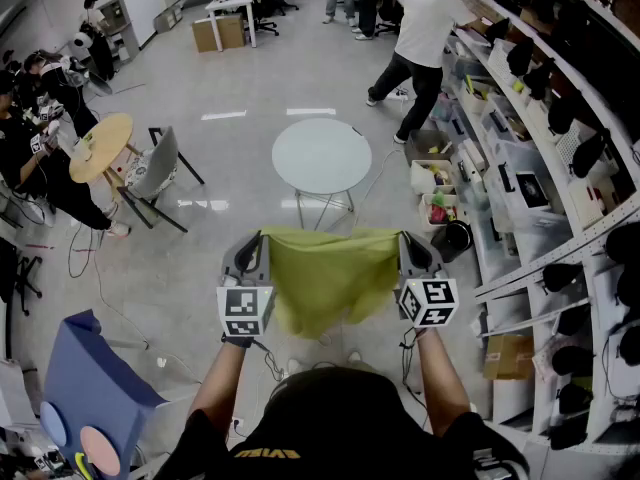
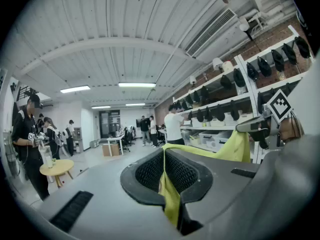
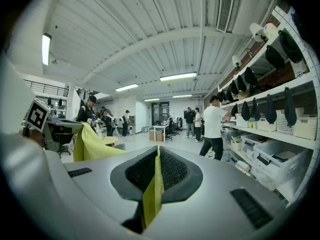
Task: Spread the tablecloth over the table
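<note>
Left gripper [image 1: 252, 243], right gripper [image 1: 408, 240], jaws together.

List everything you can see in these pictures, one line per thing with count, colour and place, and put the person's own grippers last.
tablecloth: one, yellow-green, hanging between the two grippers, not yet on the table
round table: one, white, on the floor ahead of the cloth
small round table: one, wooden, far left
chair: one, grey, beside the wooden table
cardboard boxes: two, brown, on the floor at the back
shelving: one run, white, along the right side
person in white shirt: one, standing at the shelving
left gripper: one, grey, shut on the cloth's left corner
right gripper: one, grey, shut on the cloth's right corner
</note>
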The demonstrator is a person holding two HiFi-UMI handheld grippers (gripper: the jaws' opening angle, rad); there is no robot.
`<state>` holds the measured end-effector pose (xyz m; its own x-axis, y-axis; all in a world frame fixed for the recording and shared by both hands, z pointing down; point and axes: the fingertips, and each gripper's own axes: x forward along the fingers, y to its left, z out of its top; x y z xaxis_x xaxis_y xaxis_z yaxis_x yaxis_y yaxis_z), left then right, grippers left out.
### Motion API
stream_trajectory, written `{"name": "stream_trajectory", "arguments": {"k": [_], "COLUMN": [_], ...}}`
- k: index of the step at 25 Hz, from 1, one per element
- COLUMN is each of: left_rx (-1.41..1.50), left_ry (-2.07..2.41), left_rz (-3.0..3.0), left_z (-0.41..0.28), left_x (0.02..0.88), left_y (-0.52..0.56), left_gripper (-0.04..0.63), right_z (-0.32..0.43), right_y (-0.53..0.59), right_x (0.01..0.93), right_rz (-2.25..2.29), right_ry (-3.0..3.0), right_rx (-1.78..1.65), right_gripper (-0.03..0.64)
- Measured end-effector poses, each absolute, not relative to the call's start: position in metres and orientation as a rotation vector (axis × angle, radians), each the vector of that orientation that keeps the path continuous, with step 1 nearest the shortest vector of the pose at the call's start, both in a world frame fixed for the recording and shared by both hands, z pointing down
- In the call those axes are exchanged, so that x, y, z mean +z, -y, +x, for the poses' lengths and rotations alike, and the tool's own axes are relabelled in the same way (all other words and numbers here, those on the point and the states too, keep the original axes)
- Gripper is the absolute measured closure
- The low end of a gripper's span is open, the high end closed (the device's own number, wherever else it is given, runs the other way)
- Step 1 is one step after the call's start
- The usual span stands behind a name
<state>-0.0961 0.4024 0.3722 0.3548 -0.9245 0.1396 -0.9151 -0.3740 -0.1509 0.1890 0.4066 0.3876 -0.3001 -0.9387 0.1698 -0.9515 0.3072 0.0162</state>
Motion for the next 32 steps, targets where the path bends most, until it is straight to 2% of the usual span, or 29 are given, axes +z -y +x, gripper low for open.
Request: {"name": "stream_trajectory", "arguments": {"k": [19,32], "left_rx": [-0.175,-0.187], "left_ry": [-1.811,-1.758], "left_rz": [-2.494,-2.539], "left_z": [-0.114,-0.137], "left_x": [0.351,0.352], "left_y": [-0.397,-0.412], "left_gripper": [0.572,0.572], "right_z": [0.179,0.158], "right_y": [-0.393,-0.409], "right_x": [0.373,0.373], "right_rz": [1.780,1.777], "right_ry": [2.513,2.444], "right_rx": [0.086,0.039], "right_gripper": [0.606,0.606]}}
